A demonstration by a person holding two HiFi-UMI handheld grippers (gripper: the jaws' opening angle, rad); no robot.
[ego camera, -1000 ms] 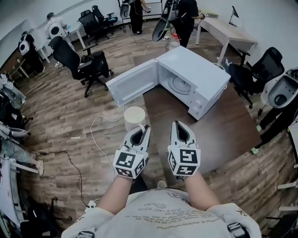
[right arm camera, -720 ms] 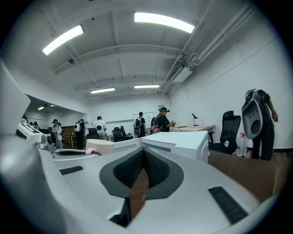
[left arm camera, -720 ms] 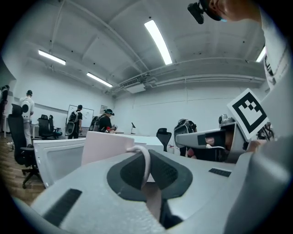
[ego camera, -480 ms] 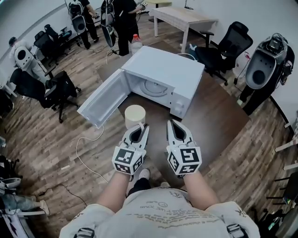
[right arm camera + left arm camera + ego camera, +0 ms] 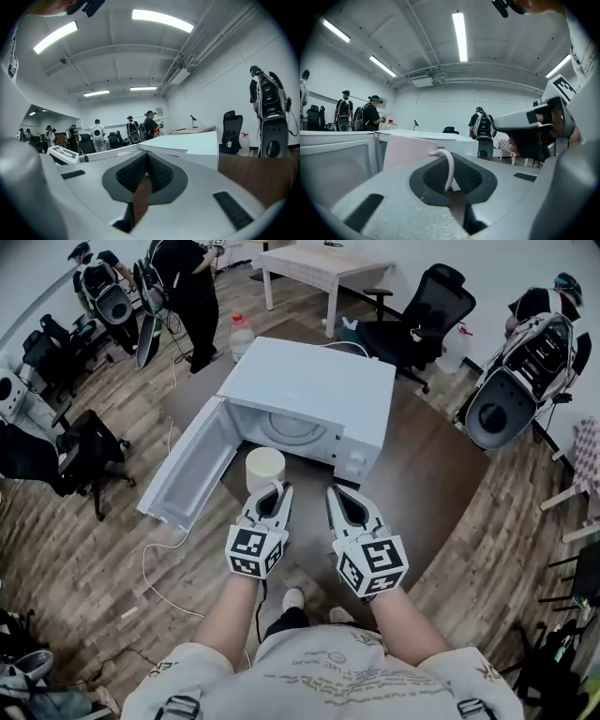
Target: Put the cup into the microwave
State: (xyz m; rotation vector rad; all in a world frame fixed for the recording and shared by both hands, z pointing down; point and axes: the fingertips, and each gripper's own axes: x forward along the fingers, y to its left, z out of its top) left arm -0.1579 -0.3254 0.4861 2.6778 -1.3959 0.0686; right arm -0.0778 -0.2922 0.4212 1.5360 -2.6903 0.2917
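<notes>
Nearly there: cup is right at the microwave mouth now

Starting on the left, the microwave door point(image 5: 187, 474) is swung wide open and sticks out past the desk, so it walls off the left side of the approach. Just right of it, the left hand-held gripper point(image 5: 270, 493) is clenched on the thin handle point(image 5: 449, 164) of the cup point(image 5: 263, 468), holding it up in front of the opening.

A second ago that cup was off by the desk's corner, well short of the microwave point(image 5: 319, 381). Now it sits straight before the cavity, with the glass turntable point(image 5: 292, 427) showing just behind it. I'd say the carry is mostly done, and what's left is pushing in and setting down.

Room looks decent, since the cavity is wider than the cup. The door on the left and the control-panel side on the right are the edges to mind. The right hand-held gripper point(image 5: 337, 495) is closed on nothing, alongside the other over the bare desk point(image 5: 431, 474).
</notes>
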